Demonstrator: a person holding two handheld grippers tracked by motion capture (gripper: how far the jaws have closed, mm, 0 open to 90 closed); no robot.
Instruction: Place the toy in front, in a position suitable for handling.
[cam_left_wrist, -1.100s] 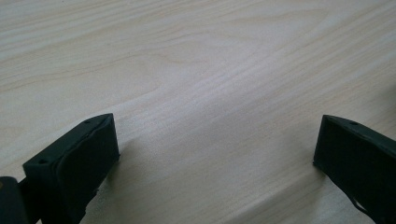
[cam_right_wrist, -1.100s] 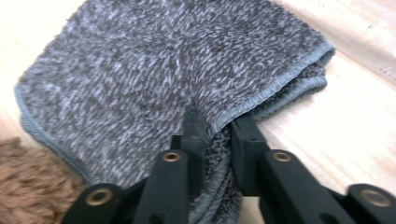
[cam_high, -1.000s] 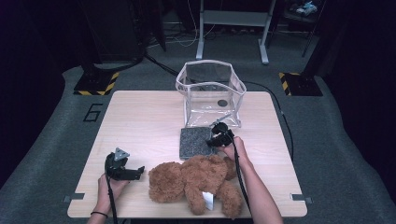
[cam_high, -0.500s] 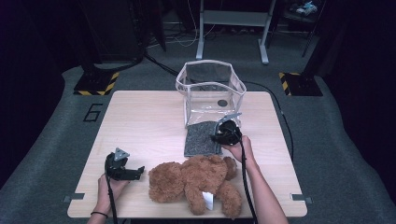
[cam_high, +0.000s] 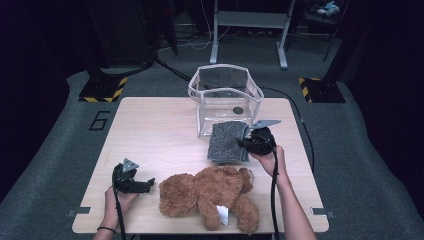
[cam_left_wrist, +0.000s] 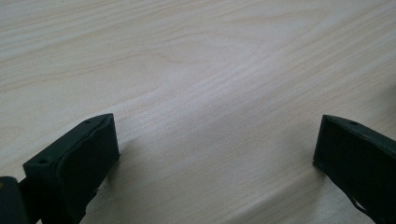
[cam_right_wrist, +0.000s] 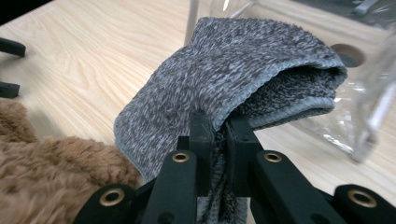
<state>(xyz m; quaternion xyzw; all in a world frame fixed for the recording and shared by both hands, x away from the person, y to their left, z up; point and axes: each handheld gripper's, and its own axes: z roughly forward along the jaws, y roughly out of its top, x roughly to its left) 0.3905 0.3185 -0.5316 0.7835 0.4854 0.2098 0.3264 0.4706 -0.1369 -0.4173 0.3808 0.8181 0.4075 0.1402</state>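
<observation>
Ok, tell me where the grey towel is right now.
In the high view the grey towel sits right of centre, pinched in the right claw, its far end against the clear bag, just beyond the teddy bear.

I see a nubby grey terry cloth (cam_right_wrist: 243, 79), a shaggy brown plush teddy bear (cam_high: 210, 192), a glossy clear plastic bin (cam_high: 225, 97), and a matt pale wood-grain counter (cam_high: 150, 130).

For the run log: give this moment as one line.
right claw: shut on cloth, lifted beside bag | left claw: open, on table | bear: lying at front edge
</observation>
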